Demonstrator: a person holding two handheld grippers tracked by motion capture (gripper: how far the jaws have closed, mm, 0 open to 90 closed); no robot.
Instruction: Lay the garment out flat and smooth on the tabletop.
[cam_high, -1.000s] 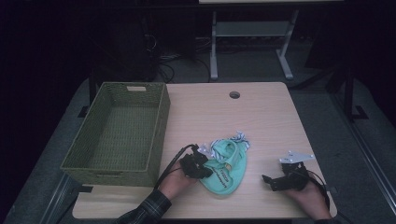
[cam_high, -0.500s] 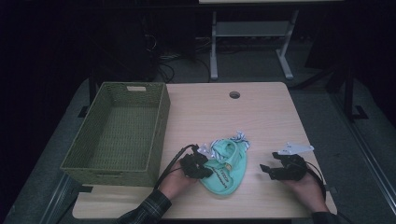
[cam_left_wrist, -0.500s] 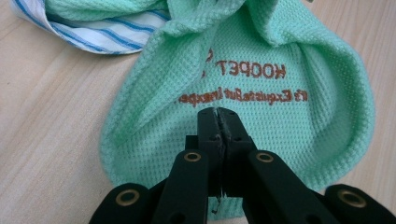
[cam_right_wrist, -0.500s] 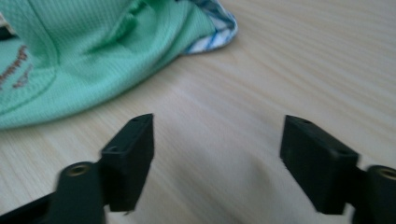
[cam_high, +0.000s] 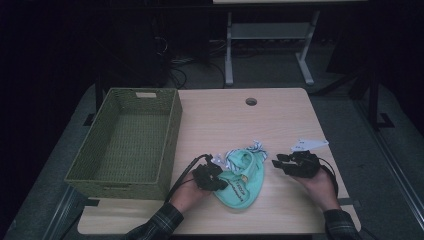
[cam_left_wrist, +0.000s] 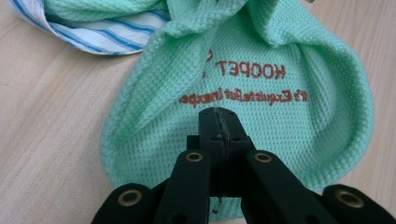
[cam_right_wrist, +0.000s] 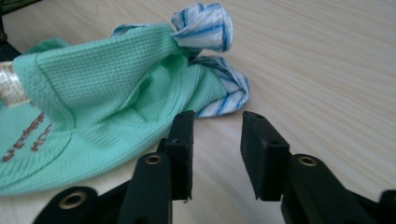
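Observation:
A mint-green garment (cam_high: 246, 176) with orange lettering and a blue-striped white trim (cam_high: 256, 147) lies crumpled near the table's front edge. My left gripper (cam_high: 222, 183) rests on its left part. In the left gripper view the jaws (cam_left_wrist: 218, 116) are shut tight over the green cloth (cam_left_wrist: 289, 126), and no fabric shows between them. My right gripper (cam_high: 276, 162) hovers just right of the garment. Its jaws (cam_right_wrist: 217, 119) have just been closing and stand partly apart with nothing between them. The striped trim (cam_right_wrist: 205, 23) and green cloth (cam_right_wrist: 102, 84) lie just ahead of them.
A woven green basket (cam_high: 172, 135) stands empty on the table's left side. A round cable hole (cam_high: 251, 101) sits near the far edge. Bare wood (cam_high: 280, 125) stretches behind and right of the garment. A metal stand (cam_high: 270, 35) is on the floor beyond.
My right gripper has moved left toward the garment and lifted a little, and its jaws have narrowed. The left gripper and the garment have stayed put.

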